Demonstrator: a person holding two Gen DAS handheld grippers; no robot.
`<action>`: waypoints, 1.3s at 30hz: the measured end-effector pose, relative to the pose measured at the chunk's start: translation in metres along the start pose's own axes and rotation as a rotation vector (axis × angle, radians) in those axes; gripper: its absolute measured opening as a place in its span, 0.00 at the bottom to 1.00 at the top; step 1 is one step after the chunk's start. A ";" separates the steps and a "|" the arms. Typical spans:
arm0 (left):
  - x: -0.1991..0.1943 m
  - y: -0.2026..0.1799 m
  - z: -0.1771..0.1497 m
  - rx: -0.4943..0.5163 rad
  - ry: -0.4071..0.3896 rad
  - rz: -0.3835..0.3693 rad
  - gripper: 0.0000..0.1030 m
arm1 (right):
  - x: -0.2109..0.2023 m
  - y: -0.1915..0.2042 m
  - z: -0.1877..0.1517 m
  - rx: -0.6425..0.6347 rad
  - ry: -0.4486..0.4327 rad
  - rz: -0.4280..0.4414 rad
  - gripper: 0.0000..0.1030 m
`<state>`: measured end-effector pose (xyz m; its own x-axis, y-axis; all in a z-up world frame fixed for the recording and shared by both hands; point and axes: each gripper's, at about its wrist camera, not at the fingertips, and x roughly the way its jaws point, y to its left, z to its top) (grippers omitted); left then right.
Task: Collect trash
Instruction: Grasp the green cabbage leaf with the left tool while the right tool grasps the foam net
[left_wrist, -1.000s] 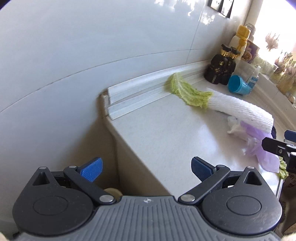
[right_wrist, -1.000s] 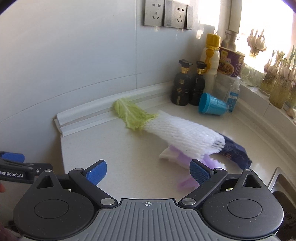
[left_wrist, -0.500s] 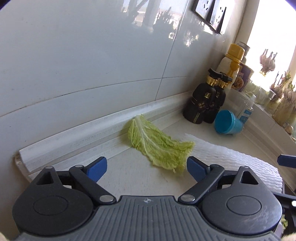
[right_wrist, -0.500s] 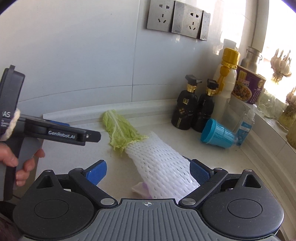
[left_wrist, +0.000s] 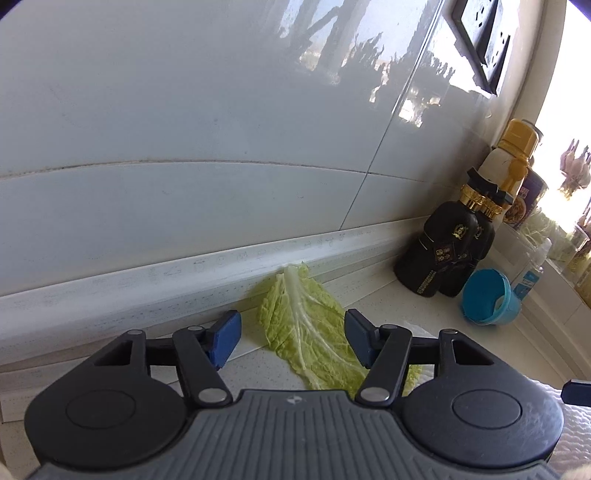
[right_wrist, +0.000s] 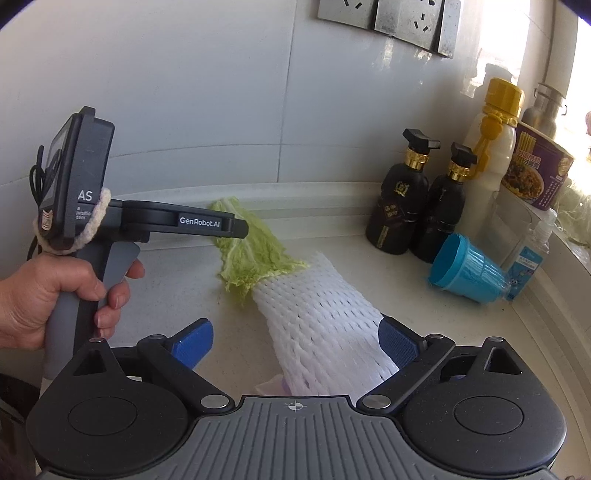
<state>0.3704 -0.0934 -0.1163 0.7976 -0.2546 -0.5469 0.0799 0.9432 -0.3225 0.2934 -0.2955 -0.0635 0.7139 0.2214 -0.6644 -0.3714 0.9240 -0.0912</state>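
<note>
Spanning the scene, the pale speckled countertop (right_wrist: 177, 280) still carries all the rubbish, so by my reading the collecting has barely begun: nothing is lifted yet and no bin shows in either view. Largest of the litter is the white foam net sleeve (right_wrist: 317, 314), lying diagonally with its near end between the spread blue pads of the right gripper (right_wrist: 295, 341); the pads stand apart from it, though the right one is just beside the net. A scrap of pale purple plastic (right_wrist: 275, 384) peeks from under that end. Next comes the cabbage leaf (left_wrist: 306, 328), flat on the counter with its stem end touching the white backsplash strip (left_wrist: 184, 280) and its far end tucked against the sleeve. The left gripper (left_wrist: 291, 338) straddles the leaf, its jaws closing but not yet pressing it. An overturned blue cup (right_wrist: 469, 273) lies beside two dark bottles (right_wrist: 421, 218), possibly also to be gathered. Both pickups remain.
</note>
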 end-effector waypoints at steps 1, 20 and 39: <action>0.002 0.000 0.000 -0.006 0.006 -0.001 0.50 | 0.002 0.000 0.000 0.000 0.000 0.002 0.93; 0.030 -0.007 0.002 -0.107 0.049 0.076 0.06 | 0.022 -0.015 -0.004 0.096 0.029 -0.003 0.35; -0.043 -0.025 0.034 0.005 -0.039 0.005 0.04 | -0.024 -0.021 0.018 0.162 -0.075 -0.058 0.07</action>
<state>0.3548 -0.0986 -0.0586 0.8204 -0.2418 -0.5181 0.0791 0.9455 -0.3160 0.2952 -0.3142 -0.0321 0.7758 0.1834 -0.6037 -0.2319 0.9727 -0.0026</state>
